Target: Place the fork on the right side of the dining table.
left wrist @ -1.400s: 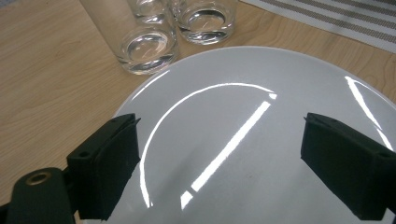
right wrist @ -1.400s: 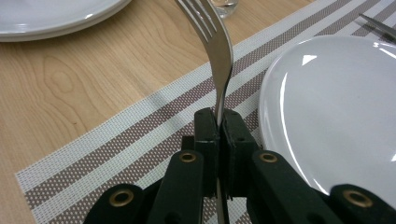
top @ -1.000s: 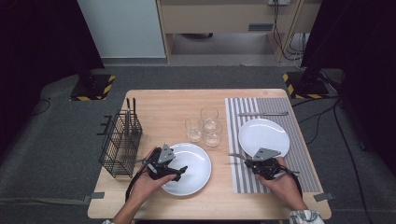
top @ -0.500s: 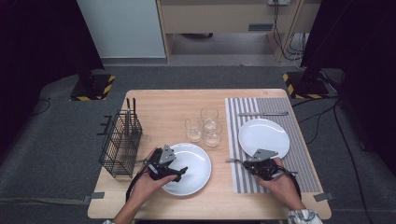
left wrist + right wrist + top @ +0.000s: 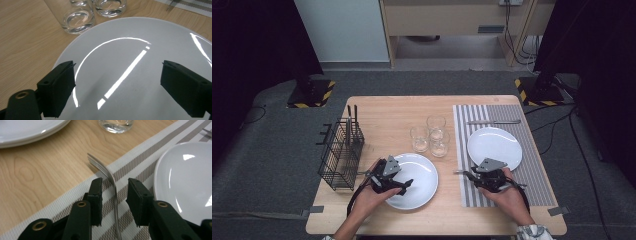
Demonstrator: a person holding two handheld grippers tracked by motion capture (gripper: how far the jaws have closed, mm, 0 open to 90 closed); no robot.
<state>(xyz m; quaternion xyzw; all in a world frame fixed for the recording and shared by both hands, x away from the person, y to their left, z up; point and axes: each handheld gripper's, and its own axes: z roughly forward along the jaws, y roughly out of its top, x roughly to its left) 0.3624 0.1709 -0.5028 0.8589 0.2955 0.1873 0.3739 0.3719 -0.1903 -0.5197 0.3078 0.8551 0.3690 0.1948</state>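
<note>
My left gripper (image 5: 406, 186) hovers open over the left side of a white plate (image 5: 419, 180) on the wooden table. In the left gripper view its jaws (image 5: 120, 65) stand wide apart above the glossy plate (image 5: 150, 35), holding nothing. My right gripper (image 5: 468, 177) rests low at the left edge of the striped placemat (image 5: 537, 165). A metal fork (image 5: 100, 166) runs between its jaws (image 5: 115, 182) with a gap on each side. The fork's tines (image 5: 458, 172) reach left over the mat's edge. A second white plate (image 5: 494, 145) sits on the mat just right of that gripper.
Three clear glasses (image 5: 430, 134) stand in a cluster behind the left plate. A black wire basket (image 5: 341, 150) with utensils stands at the table's left edge. A knife (image 5: 492, 121) lies on the mat behind the right plate.
My right gripper has edged slightly left along the mat's edge. The left gripper has hardly moved over its plate.
</note>
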